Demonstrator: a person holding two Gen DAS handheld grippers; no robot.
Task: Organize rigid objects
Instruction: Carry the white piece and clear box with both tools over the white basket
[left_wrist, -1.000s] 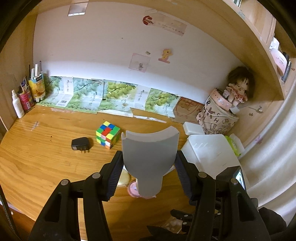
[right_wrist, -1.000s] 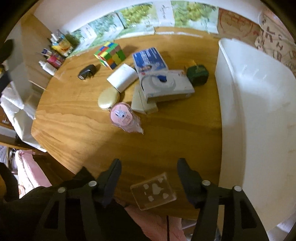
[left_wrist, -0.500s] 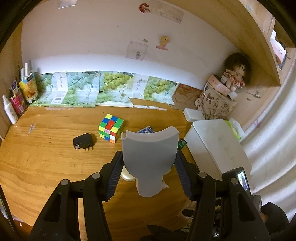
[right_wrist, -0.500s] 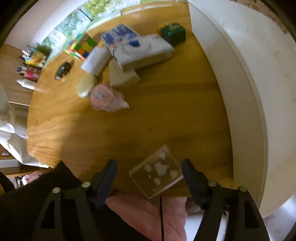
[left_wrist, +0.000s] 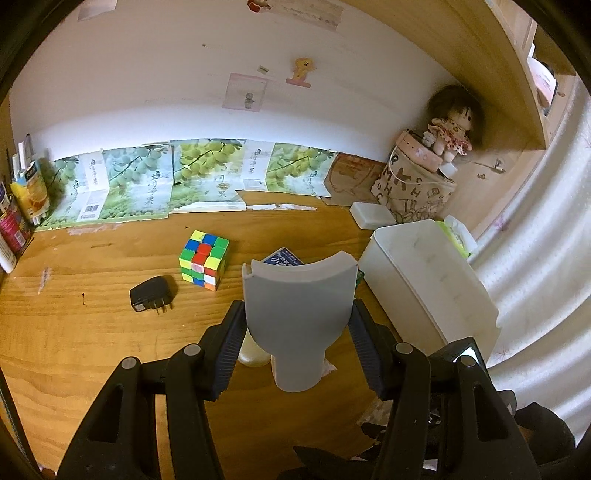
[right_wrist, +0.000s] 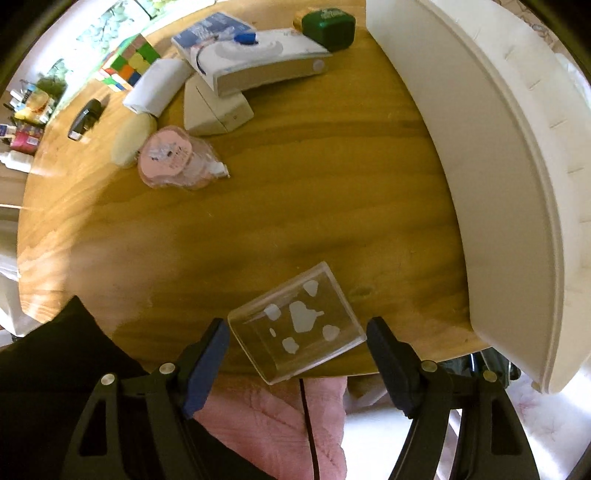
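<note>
My left gripper (left_wrist: 297, 310) is shut on a grey flared plastic piece (left_wrist: 299, 291), held above the wooden desk (left_wrist: 92, 332); both pads press its sides. My right gripper (right_wrist: 297, 325) points straight down over a clear block (right_wrist: 306, 295) with white shapes inside, lying at the desk's front edge. Its jaws stand open on either side of the block, widening, and neither pad touches it. A white bin (right_wrist: 498, 184) stands to the right. Behind lie a colour cube (left_wrist: 203, 264), a black charger (left_wrist: 151, 299), a pink round packet (right_wrist: 166, 155) and a white-grey device (right_wrist: 266, 62).
A green box (right_wrist: 328, 27), a white case (right_wrist: 159, 86), a cream wedge (right_wrist: 214, 107) and a pale oval (right_wrist: 131, 140) crowd the desk's middle. A doll on a printed bag (left_wrist: 413, 192) fills the back right corner. Bottles (left_wrist: 14, 221) stand far left. A person's hand (right_wrist: 273, 417) shows below the desk edge.
My right gripper has come down closer over the clear block, rolled, and its jaws have spread wider. My left gripper has shifted slightly, still gripping the grey piece.
</note>
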